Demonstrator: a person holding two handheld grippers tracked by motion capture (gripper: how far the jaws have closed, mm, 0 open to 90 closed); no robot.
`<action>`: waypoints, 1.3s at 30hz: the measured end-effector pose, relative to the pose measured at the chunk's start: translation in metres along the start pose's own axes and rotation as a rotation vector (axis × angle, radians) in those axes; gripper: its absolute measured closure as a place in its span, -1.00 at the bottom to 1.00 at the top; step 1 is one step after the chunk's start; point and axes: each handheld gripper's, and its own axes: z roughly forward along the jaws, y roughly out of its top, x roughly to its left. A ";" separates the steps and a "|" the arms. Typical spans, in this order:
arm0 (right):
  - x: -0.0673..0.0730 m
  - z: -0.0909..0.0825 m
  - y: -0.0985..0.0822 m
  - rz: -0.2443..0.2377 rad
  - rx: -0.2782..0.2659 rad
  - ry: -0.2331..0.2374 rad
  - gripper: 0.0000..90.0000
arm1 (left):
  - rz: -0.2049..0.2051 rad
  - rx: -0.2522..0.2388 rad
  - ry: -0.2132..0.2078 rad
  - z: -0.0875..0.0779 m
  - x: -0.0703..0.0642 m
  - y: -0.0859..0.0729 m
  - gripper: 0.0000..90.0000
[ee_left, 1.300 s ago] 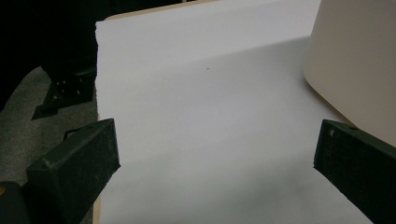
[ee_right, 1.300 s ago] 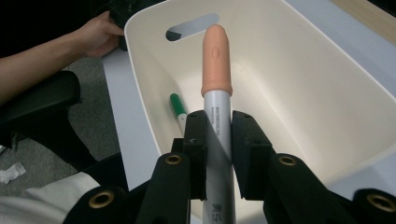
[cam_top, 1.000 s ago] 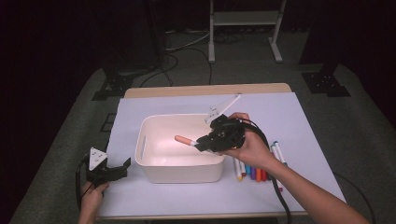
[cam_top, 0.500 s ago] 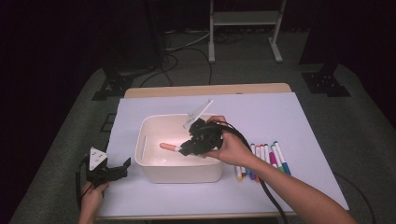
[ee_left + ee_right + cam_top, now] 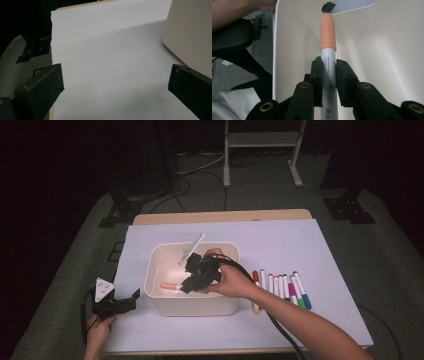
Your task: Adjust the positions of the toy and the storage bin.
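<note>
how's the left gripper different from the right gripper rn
The left gripper has its jaws wide apart with nothing between them; the right gripper is clamped on a marker with a peach cap. The left gripper sits low beside the white bin; the right gripper reaches inside it. Both have black jaws.

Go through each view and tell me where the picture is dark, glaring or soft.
High view: the room behind is nearly black, while the white sheet and bin are brightly lit. Left gripper view: a soft shadow band crosses the sheet; the left gripper jaws are slightly soft. Right gripper view: the peach-capped marker is sharp, with a small glint on the bin wall.
</note>
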 end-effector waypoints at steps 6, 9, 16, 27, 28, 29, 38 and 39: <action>0.000 0.009 0.003 -0.002 0.023 0.010 0.69 | 0.000 -0.001 -0.001 0.000 0.000 0.000 -1.00; 0.000 0.013 0.005 -0.003 0.050 0.016 0.68 | -0.001 0.000 -0.002 0.000 0.001 0.000 -1.00; 0.000 0.018 0.006 -0.015 0.074 0.012 0.66 | -0.010 -0.002 -0.002 0.000 0.001 0.000 -1.00; -0.001 -0.008 0.004 0.009 0.011 -0.022 0.47 | -0.009 -0.003 -0.003 -0.001 0.001 0.000 -1.00; -0.002 -0.021 0.002 0.017 -0.019 -0.027 0.44 | -0.009 -0.003 -0.003 -0.001 0.001 0.000 -1.00; -0.002 -0.028 0.000 0.027 -0.032 -0.033 0.42 | -0.009 -0.002 -0.003 0.000 0.001 0.000 -1.00; -0.007 -0.080 -0.029 0.083 -0.105 -0.094 0.27 | -0.009 -0.004 0.000 -0.001 0.001 0.000 -1.00; -0.009 -0.085 -0.033 0.091 -0.114 -0.099 0.27 | -0.009 -0.004 0.000 -0.001 0.001 0.000 -1.00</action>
